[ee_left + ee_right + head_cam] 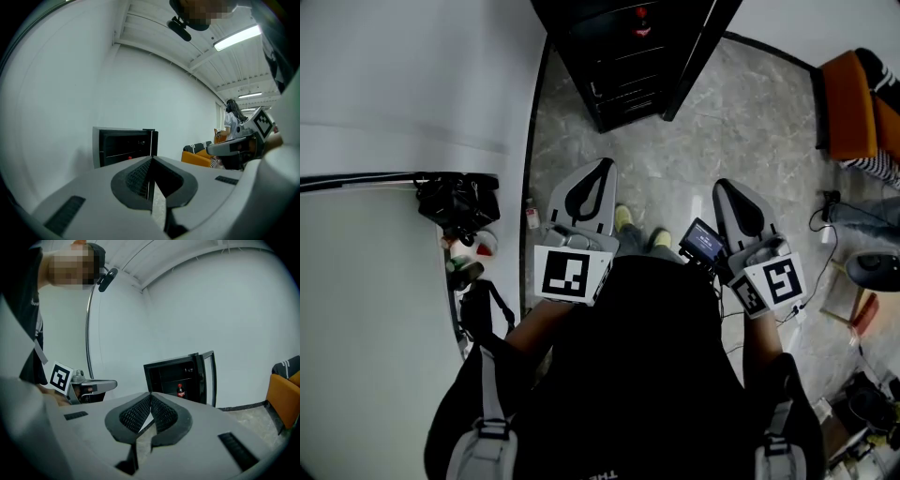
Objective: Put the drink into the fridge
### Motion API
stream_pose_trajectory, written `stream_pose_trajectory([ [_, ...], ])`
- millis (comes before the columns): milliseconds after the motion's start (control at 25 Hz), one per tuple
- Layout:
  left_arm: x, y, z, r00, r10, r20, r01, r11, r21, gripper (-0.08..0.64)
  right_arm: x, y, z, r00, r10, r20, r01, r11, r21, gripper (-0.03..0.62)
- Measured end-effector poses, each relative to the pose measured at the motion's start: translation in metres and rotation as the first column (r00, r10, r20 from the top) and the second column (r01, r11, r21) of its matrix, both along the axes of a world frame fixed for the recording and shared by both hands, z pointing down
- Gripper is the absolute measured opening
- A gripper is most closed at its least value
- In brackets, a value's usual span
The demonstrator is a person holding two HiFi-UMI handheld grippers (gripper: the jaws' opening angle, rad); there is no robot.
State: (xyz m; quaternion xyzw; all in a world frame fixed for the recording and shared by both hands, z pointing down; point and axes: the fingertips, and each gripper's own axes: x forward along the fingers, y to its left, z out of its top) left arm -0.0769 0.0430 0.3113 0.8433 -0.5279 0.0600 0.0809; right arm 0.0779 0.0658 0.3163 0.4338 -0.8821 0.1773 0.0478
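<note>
The drink, a dark bottle (pixel 180 390) with a red label, stands upright on a shelf inside the small black fridge (pixel 174 376), whose door (pixel 209 376) hangs open to the right. From the head view the fridge (pixel 628 56) is ahead on the floor, with the bottle's red cap (pixel 642 17) showing inside. My left gripper (pixel 602 167) and right gripper (pixel 721 186) are held side by side in front of the person, well short of the fridge. Both point towards it. Each has its jaws together with nothing between them, as the left gripper (pixel 151 159) and right gripper (pixel 150 394) views show.
An orange seat (pixel 853 103) stands at the right on the marbled floor (pixel 722 131). A white table (pixel 375 281) on the left carries black gear (pixel 455 202) and small bottles. Cables and clutter lie at the lower right. A white wall runs behind the fridge.
</note>
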Motion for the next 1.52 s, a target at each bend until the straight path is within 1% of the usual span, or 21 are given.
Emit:
stream_pose_trajectory([
  [120, 0.018, 0.012, -0.004, 1.000, 0.008, 0.009, -0.008, 1.000, 0.000, 0.014, 0.021, 0.012, 0.000, 0.999, -0.006, -0.034, 0.006, 1.000, 0.012, 0.014],
  [160, 0.024, 0.017, -0.006, 1.000, 0.010, 0.009, -0.010, 1.000, 0.002, 0.014, 0.026, 0.016, -0.002, 0.999, -0.001, -0.032, 0.002, 1.000, 0.017, 0.014],
  [280, 0.042, 0.030, -0.012, 1.000, 0.021, 0.019, -0.021, 1.000, 0.004, 0.014, 0.043, 0.027, -0.011, 1.000, 0.027, 0.016, -0.027, 0.999, 0.017, 0.014],
  [440, 0.061, 0.046, -0.012, 0.999, 0.030, 0.028, -0.030, 1.000, 0.003, 0.014, 0.058, 0.040, -0.018, 0.999, 0.018, 0.044, -0.020, 0.999, 0.032, 0.014],
  [560, 0.075, 0.057, -0.016, 0.999, 0.036, 0.033, -0.037, 0.999, 0.010, 0.014, 0.071, 0.050, -0.022, 0.999, 0.018, 0.048, -0.020, 0.999, 0.043, 0.014],
  [720, 0.092, 0.071, -0.023, 0.999, 0.025, 0.020, -0.025, 1.000, 0.019, 0.014, 0.091, 0.063, -0.024, 0.999, 0.019, 0.048, -0.022, 0.998, 0.050, 0.014],
  [840, 0.100, 0.087, -0.023, 0.999, 0.013, 0.039, -0.014, 1.000, 0.022, 0.014, 0.101, 0.072, -0.030, 0.998, 0.009, 0.070, -0.013, 0.998, 0.069, 0.014],
  [960, 0.106, 0.105, -0.017, 0.999, -0.001, 0.054, 0.001, 1.000, 0.010, 0.014, 0.112, 0.085, -0.024, 0.999, -0.002, 0.043, -0.001, 0.997, 0.074, 0.014],
  [1040, 0.109, 0.114, -0.012, 0.998, -0.007, 0.056, 0.007, 1.000, 0.001, 0.014, 0.115, 0.091, -0.022, 0.999, -0.010, 0.049, 0.006, 0.997, 0.078, 0.014],
  [1080, 0.111, 0.118, -0.013, 0.998, -0.008, 0.056, 0.008, 1.000, 0.009, 0.014, 0.115, 0.093, -0.022, 0.998, -0.011, 0.057, 0.007, 0.997, 0.080, 0.014],
  [1160, 0.114, 0.126, -0.014, 0.998, -0.011, 0.058, 0.010, 1.000, 0.019, 0.014, 0.120, 0.099, -0.020, 0.999, -0.005, 0.047, 0.002, 0.997, 0.078, 0.014],
  [1320, 0.120, 0.130, -0.015, 0.998, -0.005, 0.057, 0.004, 1.000, 0.021, 0.014, 0.126, 0.104, -0.018, 1.000, 0.004, 0.015, -0.006, 0.997, 0.081, 0.014],
  [1360, 0.120, 0.131, -0.016, 0.998, -0.003, 0.056, 0.002, 1.000, 0.024, 0.014, 0.126, 0.105, -0.019, 1.000, 0.008, 0.016, -0.009, 0.996, 0.086, 0.014],
  [1480, 0.121, 0.131, -0.018, 0.998, 0.007, 0.056, -0.009, 0.999, 0.034, 0.014, 0.126, 0.107, -0.024, 0.998, 0.018, 0.052, -0.023, 0.994, 0.103, 0.014],
  [1520, 0.121, 0.130, -0.018, 0.998, 0.010, 0.057, -0.012, 0.999, 0.037, 0.014, 0.128, 0.106, -0.023, 0.999, 0.027, 0.047, -0.032, 0.994, 0.103, 0.014],
])
